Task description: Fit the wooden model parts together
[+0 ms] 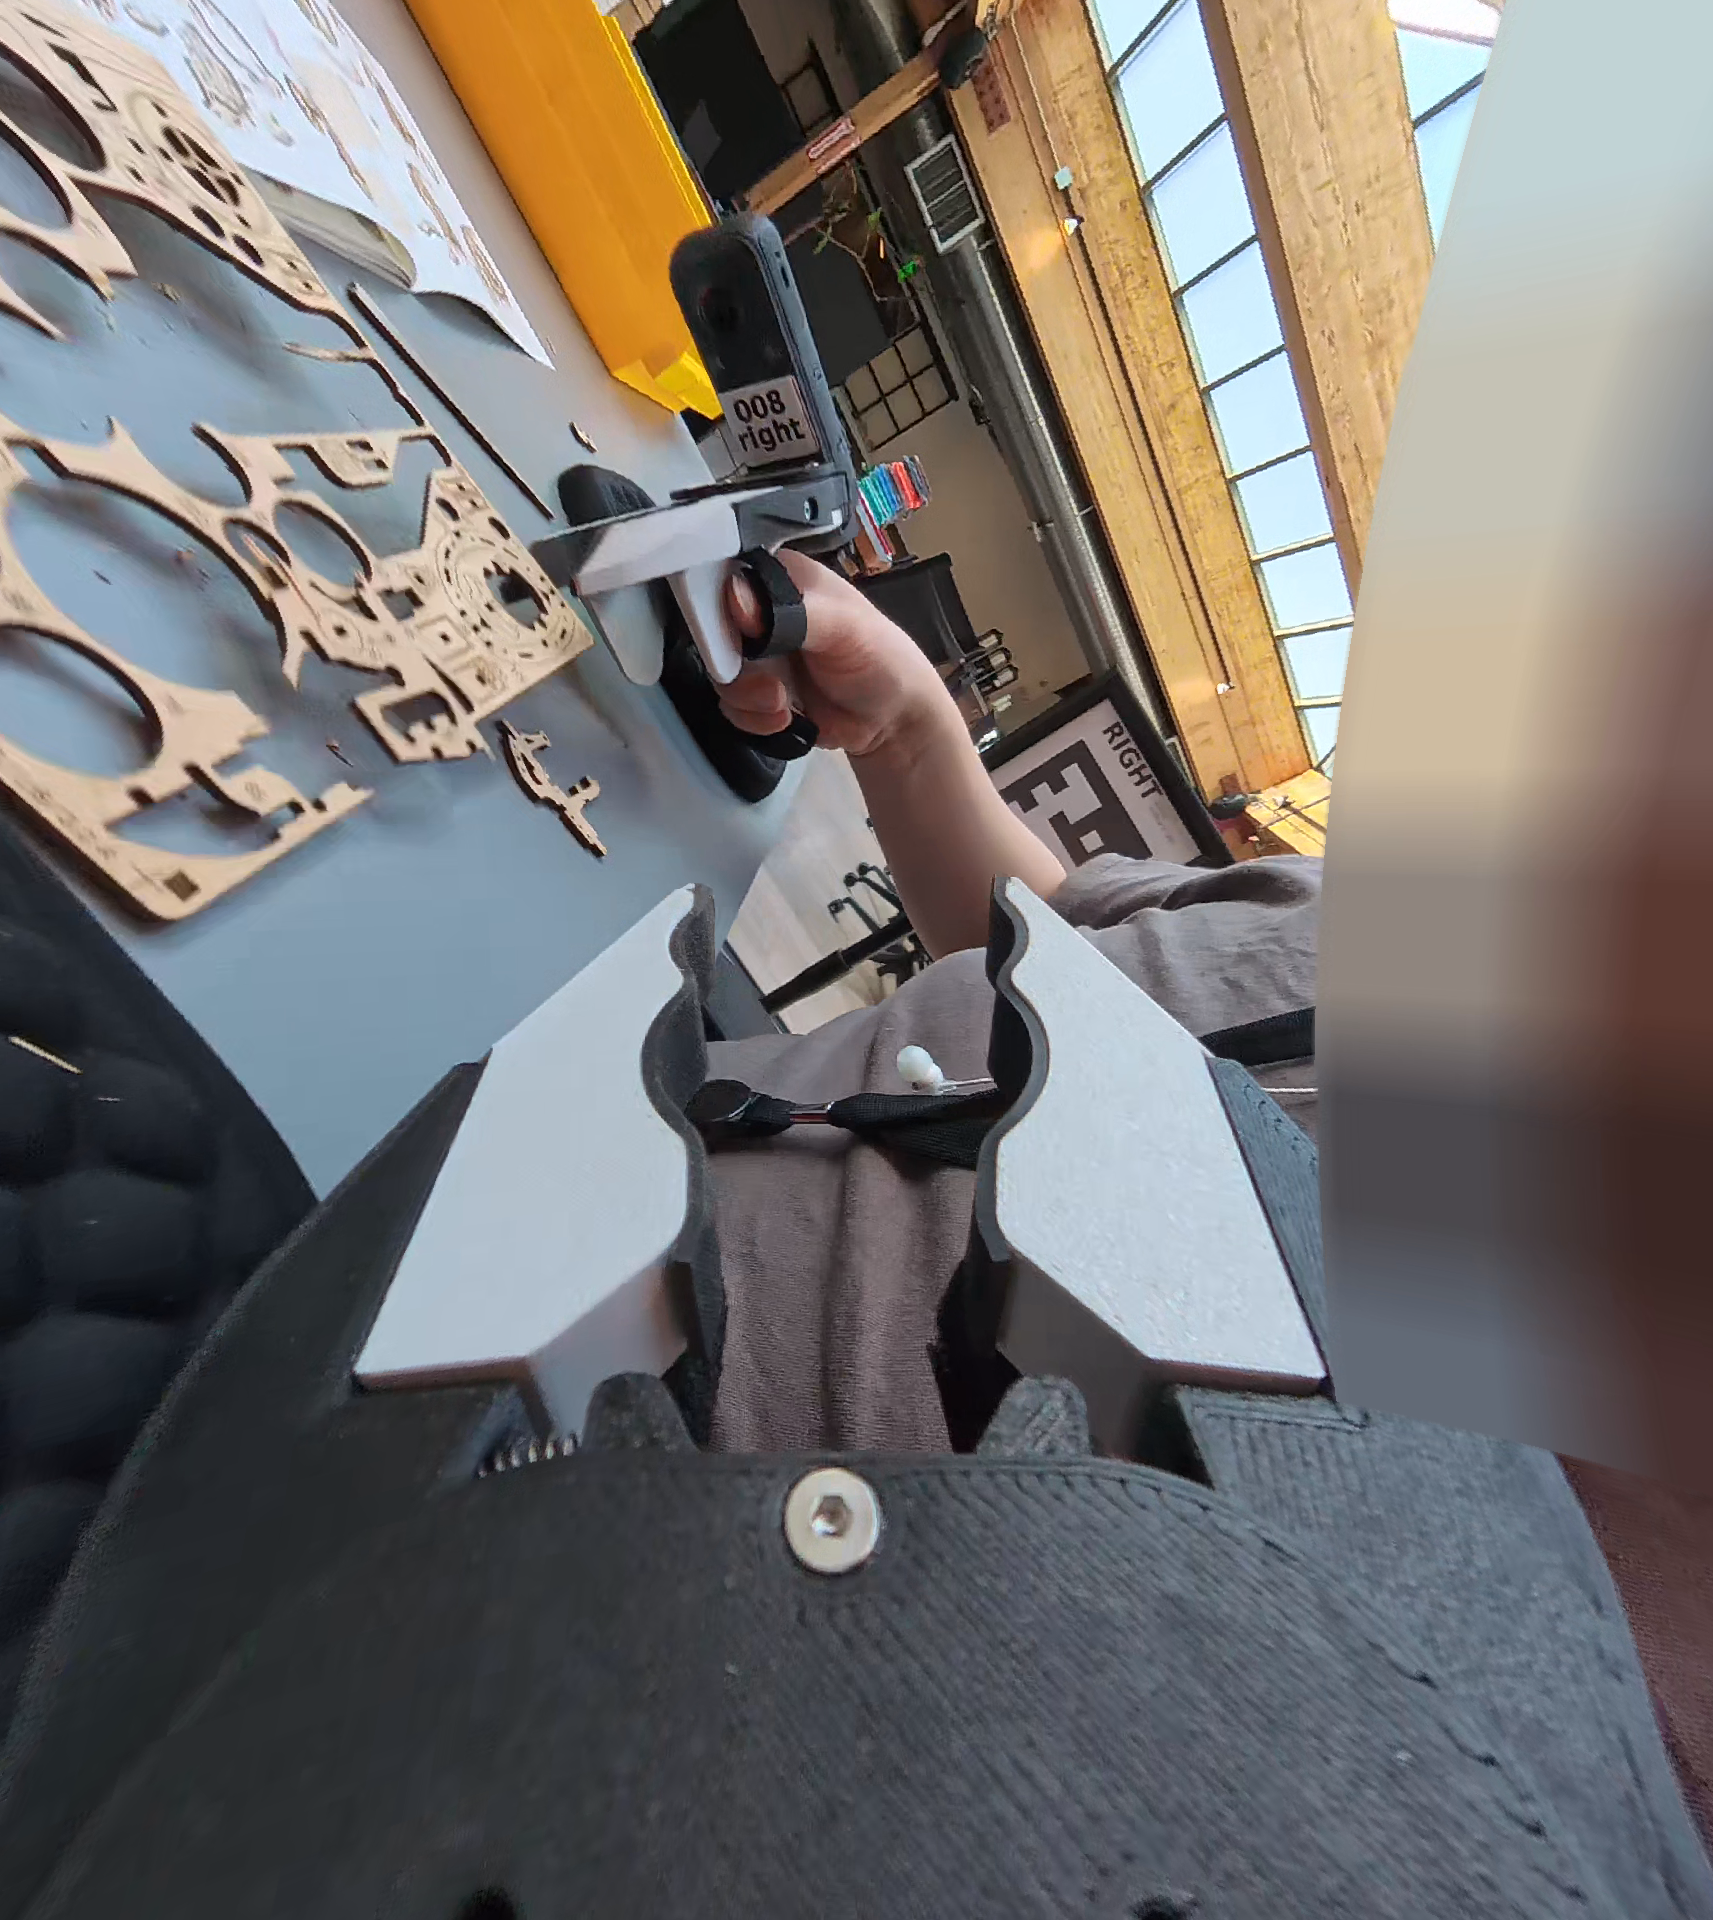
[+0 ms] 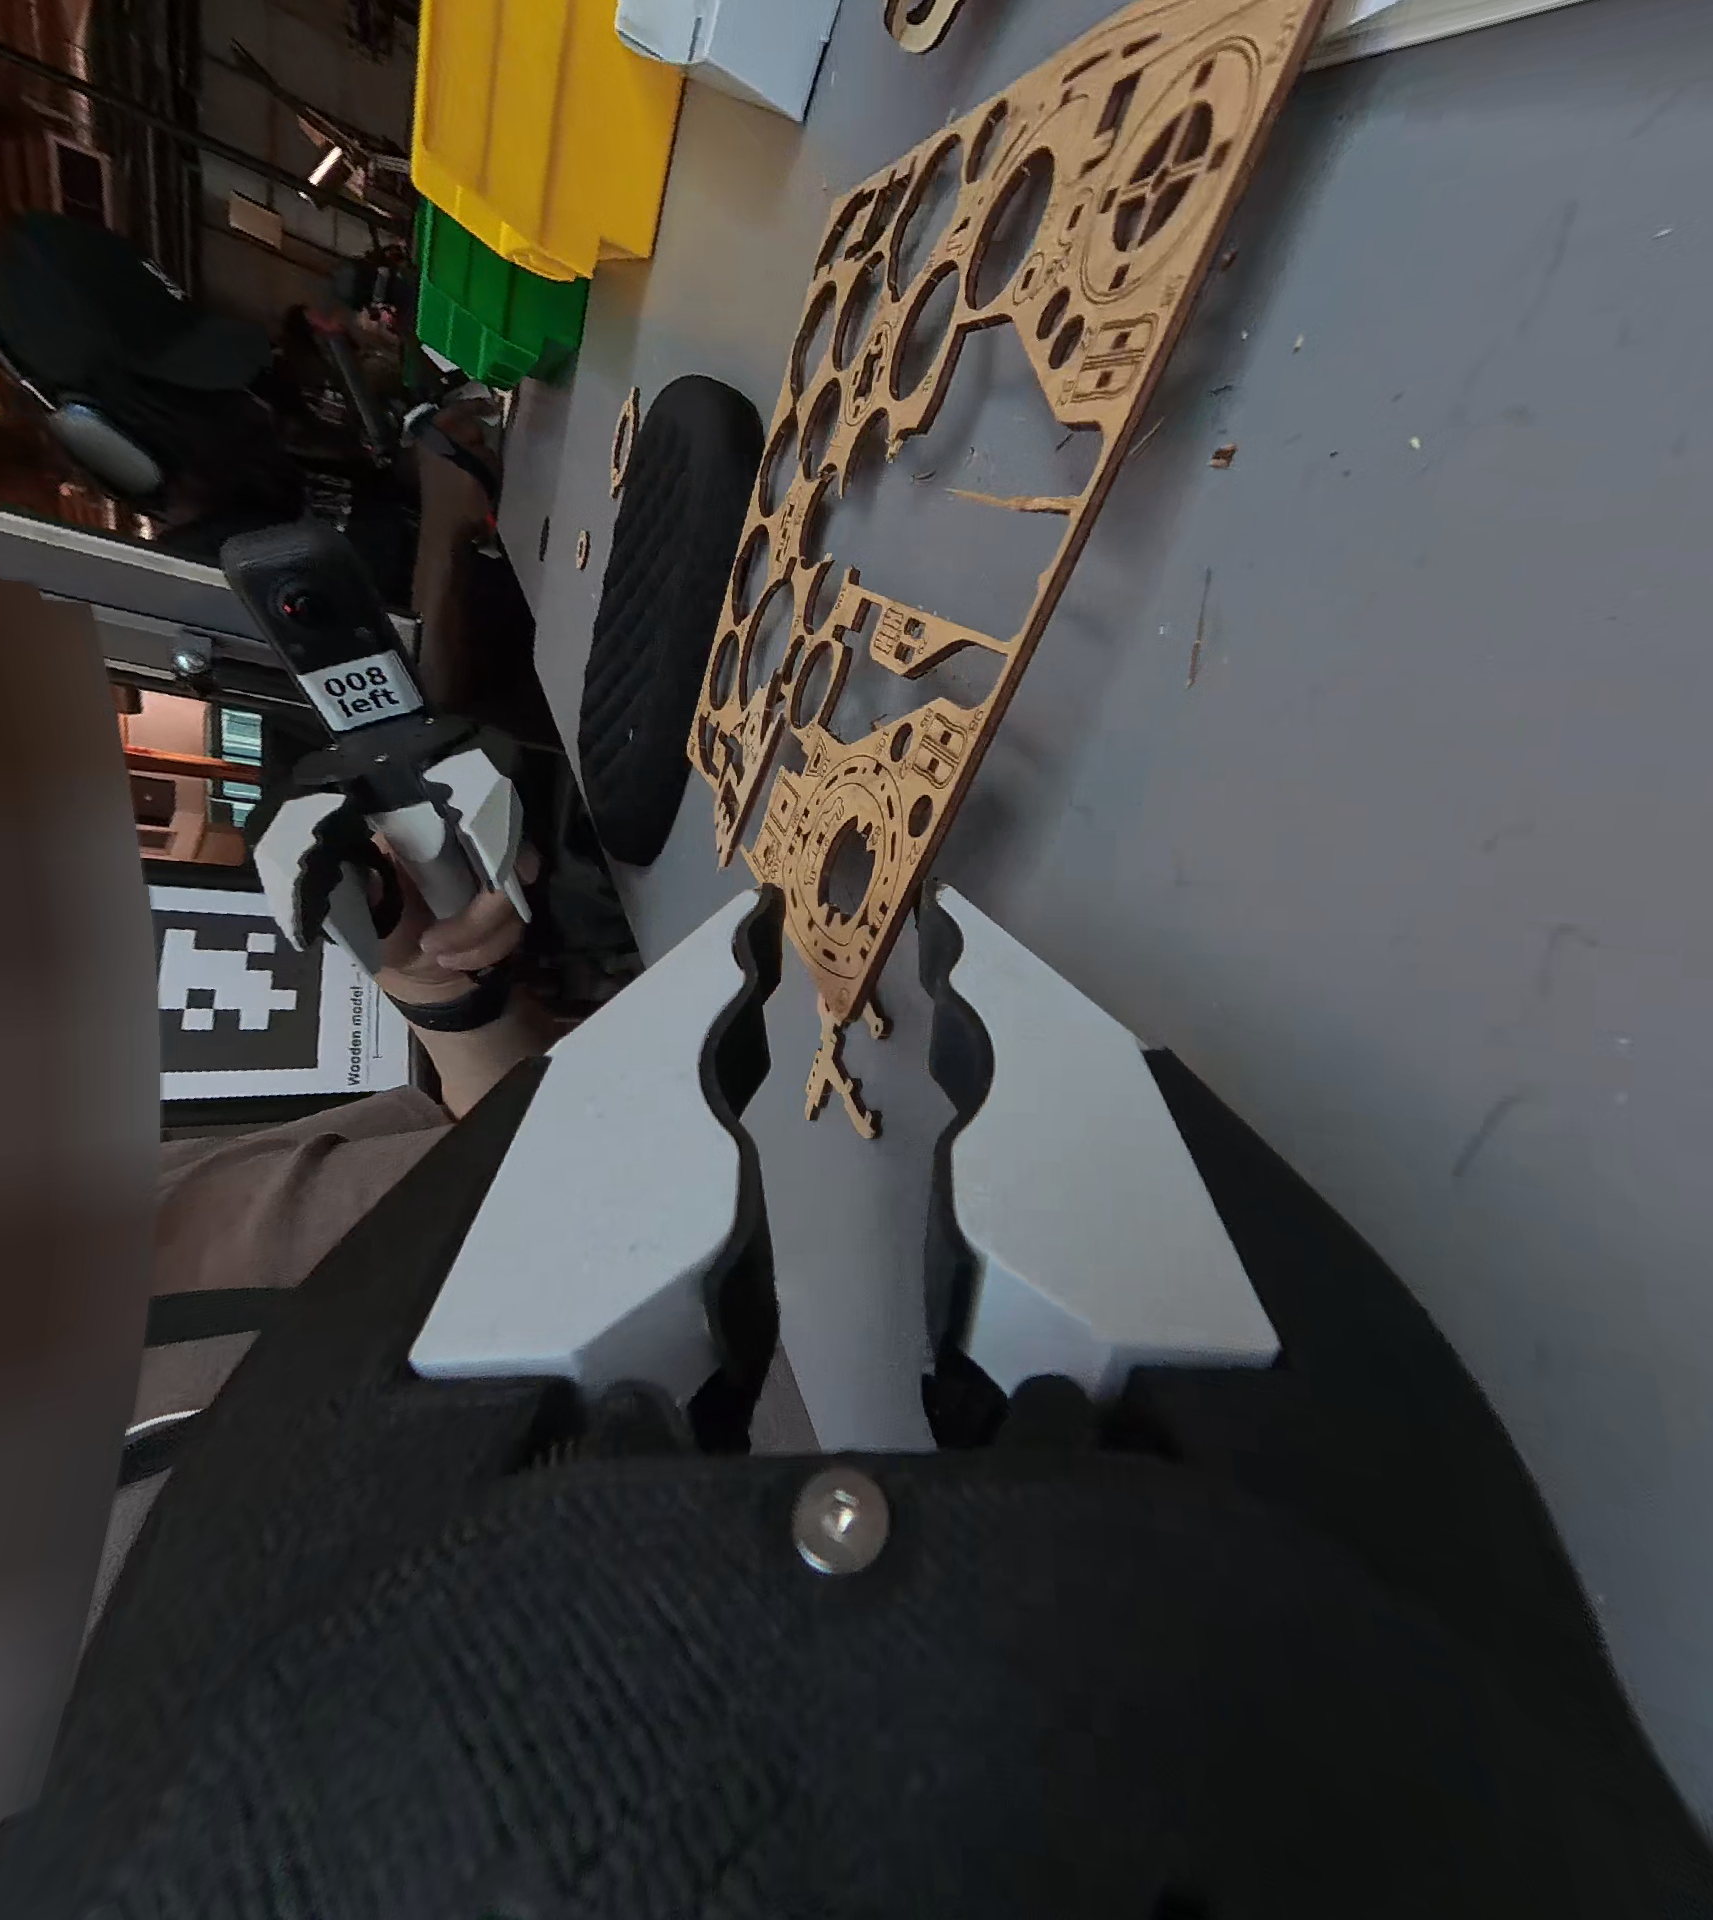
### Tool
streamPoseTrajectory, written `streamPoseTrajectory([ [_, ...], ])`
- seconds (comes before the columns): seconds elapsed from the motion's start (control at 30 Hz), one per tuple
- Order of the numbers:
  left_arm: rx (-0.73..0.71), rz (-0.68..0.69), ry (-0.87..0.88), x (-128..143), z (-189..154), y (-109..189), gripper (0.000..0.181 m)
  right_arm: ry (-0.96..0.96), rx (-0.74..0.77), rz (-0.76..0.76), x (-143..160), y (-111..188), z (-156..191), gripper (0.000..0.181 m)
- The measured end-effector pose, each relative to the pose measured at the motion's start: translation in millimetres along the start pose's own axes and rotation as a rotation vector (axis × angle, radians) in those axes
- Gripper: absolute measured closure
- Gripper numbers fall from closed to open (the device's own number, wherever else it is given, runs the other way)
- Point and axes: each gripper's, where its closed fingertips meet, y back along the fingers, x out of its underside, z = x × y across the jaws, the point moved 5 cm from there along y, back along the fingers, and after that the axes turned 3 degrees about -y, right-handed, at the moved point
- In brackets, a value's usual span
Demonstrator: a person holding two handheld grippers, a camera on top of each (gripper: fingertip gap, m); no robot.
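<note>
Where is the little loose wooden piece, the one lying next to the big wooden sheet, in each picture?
Left wrist view: the little loose wooden piece lies left of centre on the grey table, just below the big wooden sheet's corner.
Right wrist view: it lies near the middle, between the right gripper's open fingers.
Shared landmark: the sheet corner with the round toothed hole, just beside the piece.

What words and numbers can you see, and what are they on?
I don't copy writing out; here is where it stands.
Camera label above the right gripper: readable.
Second camera label above the left gripper: readable.
Black-and-white marker board: readable.
Wooden sheet, engraved marks: too small to read.
</note>
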Motion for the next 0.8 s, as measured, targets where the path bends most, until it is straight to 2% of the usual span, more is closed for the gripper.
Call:
streamPoseTrajectory([
  [0.13, -0.011, -0.044, -0.047, -11.1, 0.4, 10.3, 0.131, 0.057, 0.127, 0.046, 5.4, 11.1, -7.3, 0.15],
  [0.2, -0.015, -0.064, -0.065, -15.8, 1.4, 12.8, 0.132, 0.103, 0.184, 0.152, 12.9, 14.4, -4.8, 0.148],
  [0.27, -0.048, -0.071, -0.101, -19.5, 5.1, 13.5, 0.133, 0.188, 0.268, 0.219, 15.1, 16.9, -1.9, 0.15],
  [0.37, -0.09, -0.082, -0.184, -25.7, 7.5, 11.9, 0.134, 0.383, 0.291, 0.224, 9.4, 13.8, 17.9, 0.151],
  [0.47, -0.159, -0.066, -0.313, -30.0, 13.9, 8.7, 0.134, 0.777, 0.218, 0.145, 3.3, -13.4, 54.6, 0.145],
  [0.53, -0.174, -0.056, -0.352, -33.0, 16.5, 5.3, 0.134, 0.964, 0.226, 0.173, 7.8, -42.6, 57.9, 0.134],
  [0.6, -0.141, -0.061, -0.367, -36.0, 12.4, 1.6, 0.135, 1.024, 0.312, 0.251, 9.7, -66.3, 45.5, 0.123],
  [0.67, -0.129, -0.076, -0.374, -38.3, 8.5, 0.6, 0.136, 1.052, 0.373, 0.258, 9.6, -78.1, 38.8, 0.119],
  [0.7, -0.131, -0.083, -0.376, -39.2, 7.5, 1.2, 0.136, 1.068, 0.396, 0.257, 10.2, -80.2, 36.4, 0.12],
  [0.73, -0.134, -0.09, -0.379, -39.9, 6.9, 2.3, 0.136, 1.077, 0.415, 0.269, 12.0, -80.9, 33.6, 0.128],
  [0.8, -0.14, -0.107, -0.383, -42.1, 7.8, 4.5, 0.136, 1.089, 0.391, 0.257, 15.2, -80.5, 35.6, 0.137],
])
